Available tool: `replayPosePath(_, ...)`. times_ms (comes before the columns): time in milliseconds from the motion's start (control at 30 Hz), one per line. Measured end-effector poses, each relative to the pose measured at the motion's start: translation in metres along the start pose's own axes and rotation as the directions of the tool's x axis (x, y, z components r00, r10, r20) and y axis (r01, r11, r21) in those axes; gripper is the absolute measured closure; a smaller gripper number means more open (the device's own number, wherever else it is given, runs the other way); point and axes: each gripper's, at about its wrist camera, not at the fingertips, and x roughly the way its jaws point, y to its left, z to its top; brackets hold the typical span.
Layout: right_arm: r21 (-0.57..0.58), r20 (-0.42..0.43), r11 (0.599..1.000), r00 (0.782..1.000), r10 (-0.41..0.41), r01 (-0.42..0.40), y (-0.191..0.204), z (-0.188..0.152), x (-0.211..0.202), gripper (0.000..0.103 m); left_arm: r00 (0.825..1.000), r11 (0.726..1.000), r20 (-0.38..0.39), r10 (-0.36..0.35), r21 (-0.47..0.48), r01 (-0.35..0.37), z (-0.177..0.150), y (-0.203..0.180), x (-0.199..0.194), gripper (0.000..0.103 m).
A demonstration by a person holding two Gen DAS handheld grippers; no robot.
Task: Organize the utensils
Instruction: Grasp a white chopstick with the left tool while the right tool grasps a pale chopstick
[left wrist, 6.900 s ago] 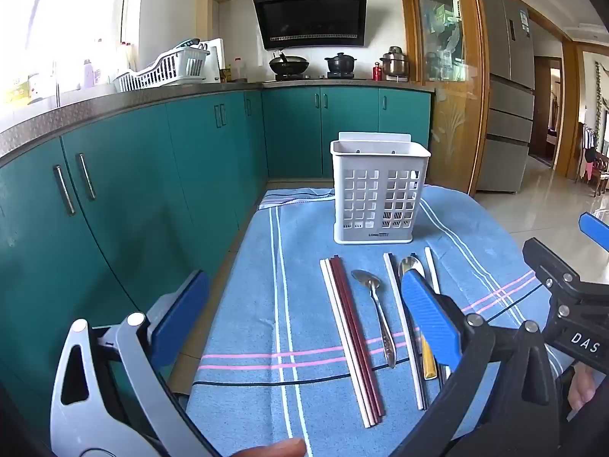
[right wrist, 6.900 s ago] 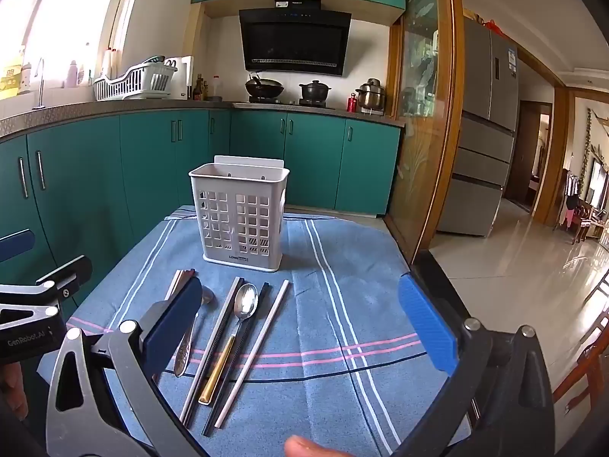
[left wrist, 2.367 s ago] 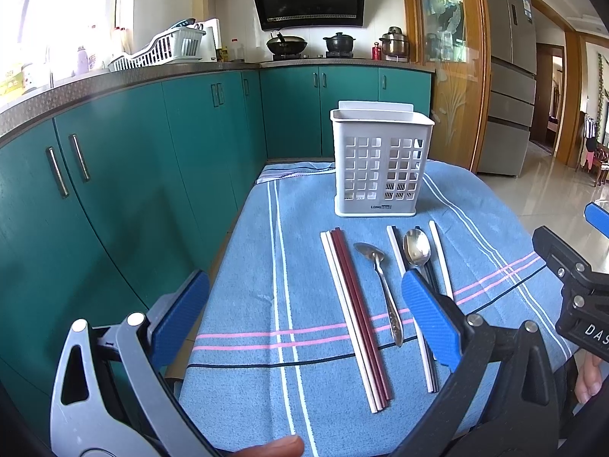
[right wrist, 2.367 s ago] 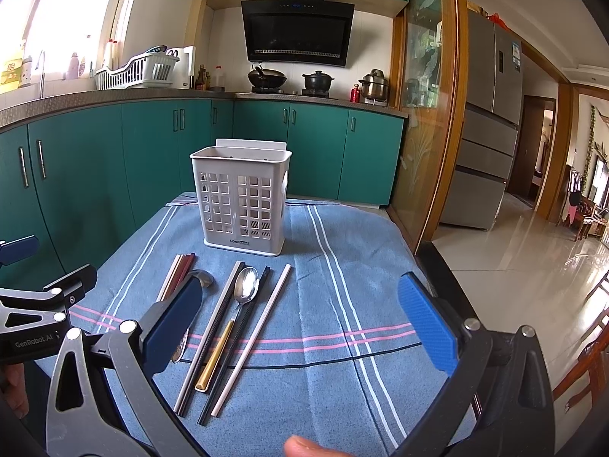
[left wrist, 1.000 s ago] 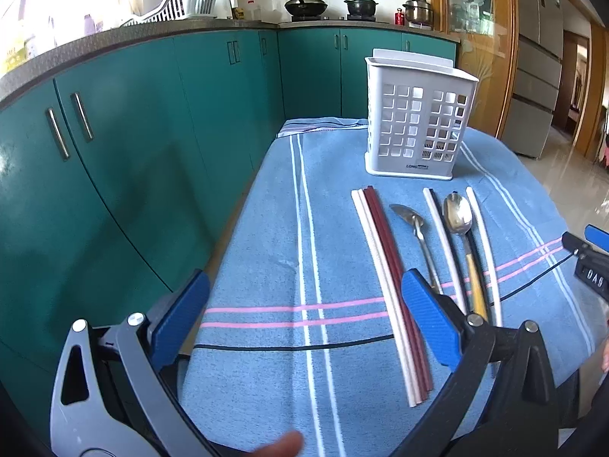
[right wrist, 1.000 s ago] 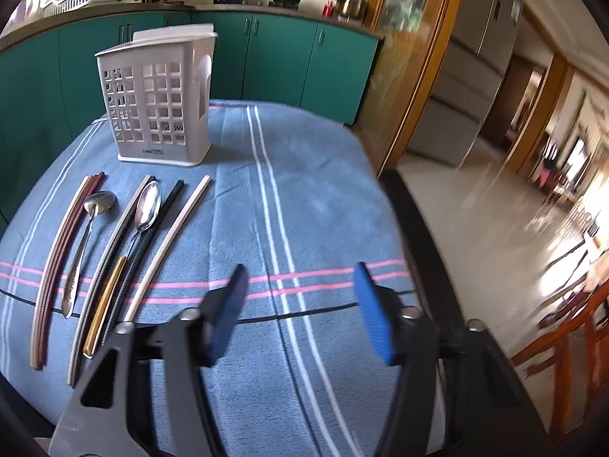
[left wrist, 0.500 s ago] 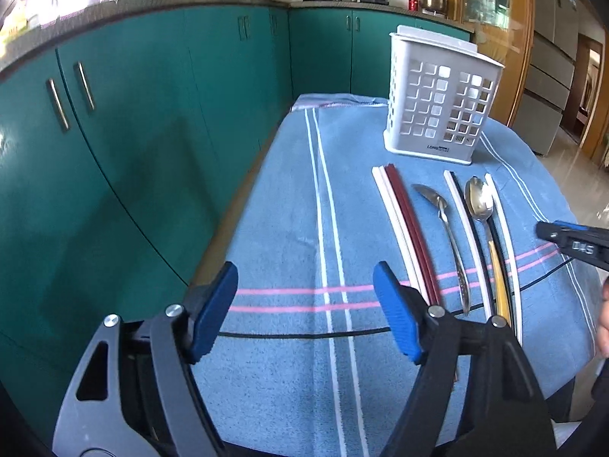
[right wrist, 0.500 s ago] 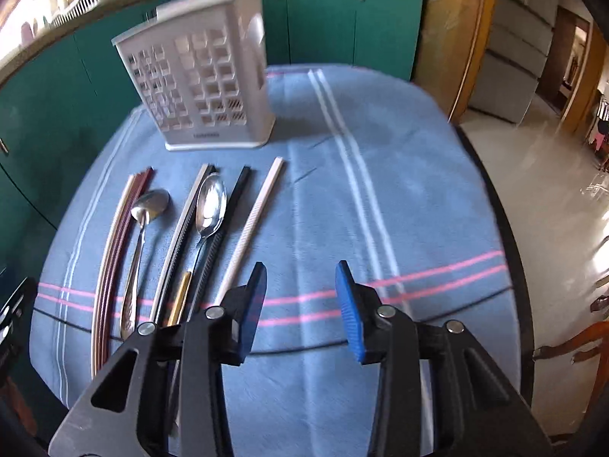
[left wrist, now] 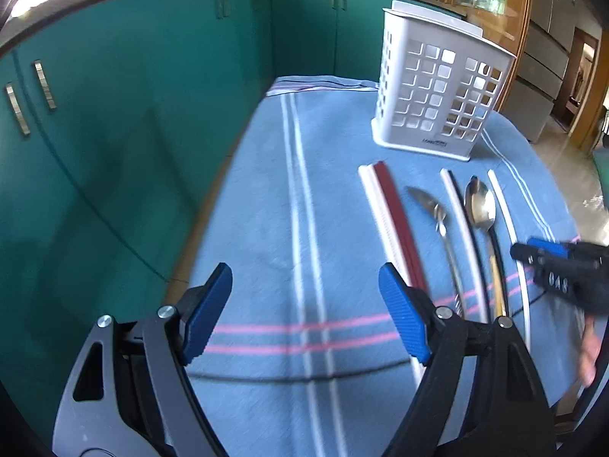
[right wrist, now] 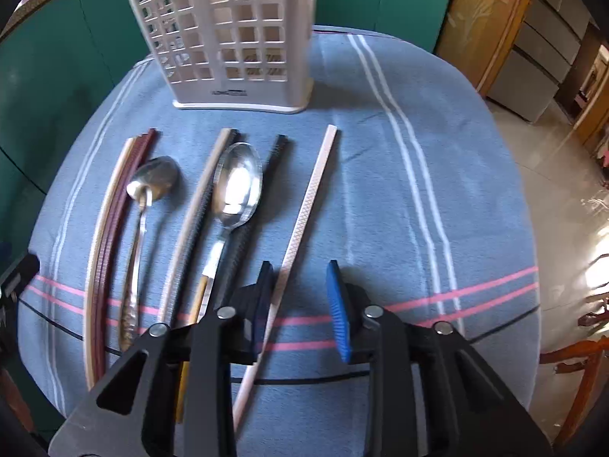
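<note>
Blue-clothed tabletop (right wrist: 437, 198); your right claw (right wrist: 300, 304), closing, straddles the white chopstick (right wrist: 304, 221) untouched; left claw (left wrist: 304, 316) open, empty.

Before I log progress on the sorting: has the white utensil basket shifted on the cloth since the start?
No. The white utensil basket stands just beyond the chopstick tips, left of the cloth's white double stripe, as before.

Bright daylight, fisheye warp, motion blur

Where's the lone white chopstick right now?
In the right wrist view the white chopstick lies at the right end of the utensil row, beside the black chopstick, its lower part between the right gripper fingers.
</note>
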Motion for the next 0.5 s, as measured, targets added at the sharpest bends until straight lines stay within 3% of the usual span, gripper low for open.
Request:
replayPosePath(167, 0.035, 0.006, 0.999, 1.0, -0.001, 0.001, -0.02, -0.01, -0.003, 0.075, 0.997, 0.999, -0.082, -0.016, 0.047, 0.02, 0.011, -0.018, 0.025, 0.024)
replayPosePath(300, 0.058, 0.008, 0.998, 1.0, -0.003, 0.003, -0.034, -0.017, -0.006, 0.075, 0.991, 0.994, -0.124, 0.047, 0.101, -0.035, 0.008, -0.031, 0.039, 0.024)
replayPosePath(500, 0.065, 0.023, 0.998, 1.0, -0.003, 0.002, -0.036, -0.019, -0.006, 0.075, 0.985, 0.994, -0.151, 0.084, 0.081, -0.072, 0.01, -0.022, 0.047, 0.024)
